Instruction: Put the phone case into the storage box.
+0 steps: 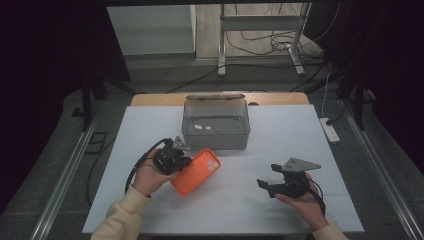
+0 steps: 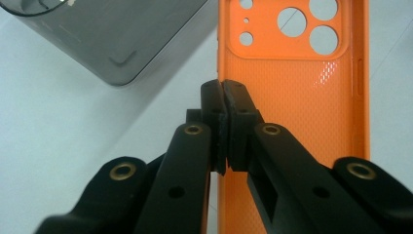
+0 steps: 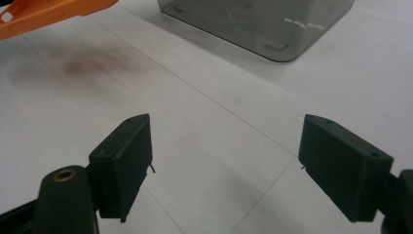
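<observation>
1. Nearest the person, the right gripper (image 1: 272,184) is held in the right hand (image 1: 306,204) over the front right part of the white tabletop (image 1: 280,145). Its jaws stand wide apart with nothing between them; in the right gripper view only bare tabletop lies between the two black pads.

2. A grey three-cornered plate (image 1: 299,164) sits on top of the right gripper, and its jaws point toward the left of the high view.

3. A little farther in, on the left, the left hand (image 1: 148,176) holds the left gripper (image 1: 186,161). Its jaws are clamped on the edge of an orange phone case (image 1: 196,171), pinching one long side wall.

4. In the left gripper view the orange phone case (image 2: 297,92) runs up the frame away from the jaws, with the round camera cut-outs at its far end. The pads meet tightly on the case's left edge.

5. In the high view the case is tilted, its camera end pointing up and to the right, just in front of the box. Whether its lower end touches the tabletop, I cannot tell.

6. Farther back, at the middle of the tabletop, stands a clear grey plastic box (image 1: 216,125), open at the top. The same box shows in the left gripper view (image 2: 112,39) and the right gripper view (image 3: 258,24).

7. Beyond the tabletop, cables (image 1: 265,45) lie on the floor around a metal stand.
</observation>
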A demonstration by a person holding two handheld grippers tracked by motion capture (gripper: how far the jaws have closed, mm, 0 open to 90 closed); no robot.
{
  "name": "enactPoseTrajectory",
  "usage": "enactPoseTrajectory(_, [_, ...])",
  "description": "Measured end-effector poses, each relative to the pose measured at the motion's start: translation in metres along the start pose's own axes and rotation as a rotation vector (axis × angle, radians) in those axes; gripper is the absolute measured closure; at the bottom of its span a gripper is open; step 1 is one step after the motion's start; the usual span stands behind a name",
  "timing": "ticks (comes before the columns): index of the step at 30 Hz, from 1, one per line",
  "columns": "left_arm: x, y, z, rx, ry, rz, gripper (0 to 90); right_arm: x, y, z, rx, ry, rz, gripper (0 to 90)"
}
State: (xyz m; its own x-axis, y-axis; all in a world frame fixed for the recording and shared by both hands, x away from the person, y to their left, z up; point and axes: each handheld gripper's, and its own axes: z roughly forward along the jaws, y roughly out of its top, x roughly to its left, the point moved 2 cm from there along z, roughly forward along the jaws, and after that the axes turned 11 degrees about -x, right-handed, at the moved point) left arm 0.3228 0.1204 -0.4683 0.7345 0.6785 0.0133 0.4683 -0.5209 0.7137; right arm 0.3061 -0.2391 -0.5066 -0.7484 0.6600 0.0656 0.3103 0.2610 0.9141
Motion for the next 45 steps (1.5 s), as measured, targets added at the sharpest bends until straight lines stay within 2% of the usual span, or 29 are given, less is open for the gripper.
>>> enactPoseTrajectory(11, [-0.006, 0.001, 0.004, 0.003, -0.010, 0.021, 88.1, 0.006, 0.002, 0.005, 0.008, 0.026, -0.008, 21.6])
enactPoseTrajectory(23, [-0.012, 0.003, 0.008, 0.005, -0.021, 0.038, 88.1, 0.014, 0.012, 0.014, -0.013, 0.088, 0.025, 22.8])
enactPoseTrajectory(30, [-0.016, 0.004, 0.011, 0.005, -0.026, 0.048, 88.2, 0.020, 0.015, 0.020, -0.002, 0.105, 0.032, 22.8])
enactPoseTrajectory(33, [-0.017, 0.005, 0.011, 0.004, -0.028, 0.054, 88.2, 0.021, 0.018, 0.022, -0.004, 0.127, 0.052, 22.9])
enactPoseTrajectory(45, [-0.024, 0.008, 0.017, 0.006, -0.039, 0.085, 88.2, 0.023, 0.028, 0.032, -0.001, 0.179, 0.080, 23.5])
